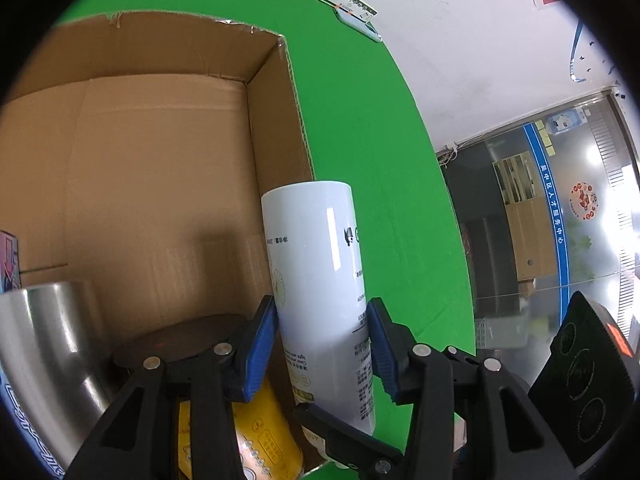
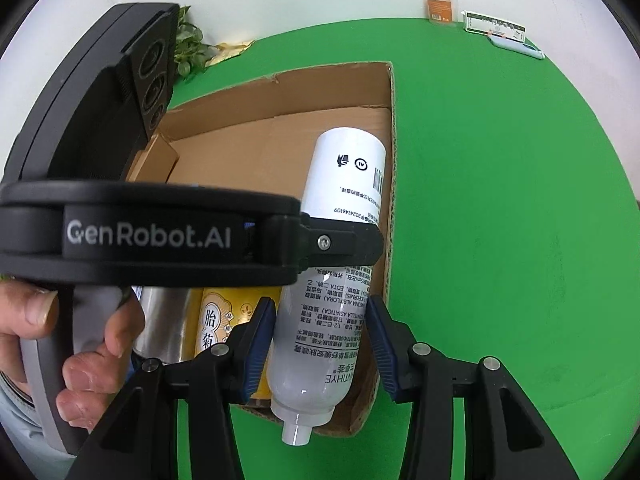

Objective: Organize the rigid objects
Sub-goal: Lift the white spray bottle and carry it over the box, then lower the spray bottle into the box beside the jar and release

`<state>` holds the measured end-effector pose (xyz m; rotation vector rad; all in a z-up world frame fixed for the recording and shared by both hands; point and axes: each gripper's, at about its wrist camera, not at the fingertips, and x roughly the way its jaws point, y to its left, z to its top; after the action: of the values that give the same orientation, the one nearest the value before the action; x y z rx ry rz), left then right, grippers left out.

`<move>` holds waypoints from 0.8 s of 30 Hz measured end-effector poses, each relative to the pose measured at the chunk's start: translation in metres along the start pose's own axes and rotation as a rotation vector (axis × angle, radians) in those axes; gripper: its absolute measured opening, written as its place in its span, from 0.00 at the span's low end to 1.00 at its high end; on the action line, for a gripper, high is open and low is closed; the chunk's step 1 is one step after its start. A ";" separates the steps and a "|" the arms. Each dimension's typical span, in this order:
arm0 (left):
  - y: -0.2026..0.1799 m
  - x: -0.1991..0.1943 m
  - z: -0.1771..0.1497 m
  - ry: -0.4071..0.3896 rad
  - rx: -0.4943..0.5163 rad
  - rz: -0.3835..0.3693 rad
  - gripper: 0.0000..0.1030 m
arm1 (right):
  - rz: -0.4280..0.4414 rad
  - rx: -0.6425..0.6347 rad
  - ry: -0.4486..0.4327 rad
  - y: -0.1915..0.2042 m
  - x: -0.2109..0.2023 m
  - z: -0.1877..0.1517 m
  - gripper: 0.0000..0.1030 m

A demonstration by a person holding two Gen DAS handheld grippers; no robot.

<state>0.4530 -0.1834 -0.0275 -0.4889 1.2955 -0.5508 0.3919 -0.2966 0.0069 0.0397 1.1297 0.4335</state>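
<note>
Green desk (image 2: 500,220) fills both wrist views. Nearest, the left gripper (image 1: 322,346) and right gripper (image 2: 322,344) each pinch a white spray bottle (image 2: 336,280) from opposite sides, holding it over the right wall of an open cardboard box (image 1: 160,168). Inside sit a yellow pouch (image 2: 218,320) and steel cup (image 1: 44,352).
</note>
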 end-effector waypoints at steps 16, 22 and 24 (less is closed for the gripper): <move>0.018 0.004 0.002 0.052 -0.016 0.011 0.44 | -0.045 -0.025 0.043 -0.011 0.019 0.016 0.43; 0.022 0.001 0.007 0.060 -0.016 0.037 0.46 | -0.054 -0.039 0.051 -0.010 0.020 0.020 0.43; 0.026 -0.004 0.012 0.040 -0.020 0.050 0.46 | -0.063 -0.052 0.049 0.001 0.029 0.025 0.41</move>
<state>0.4672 -0.1606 -0.0382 -0.4631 1.3495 -0.5085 0.4238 -0.2809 -0.0067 -0.0515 1.1641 0.4095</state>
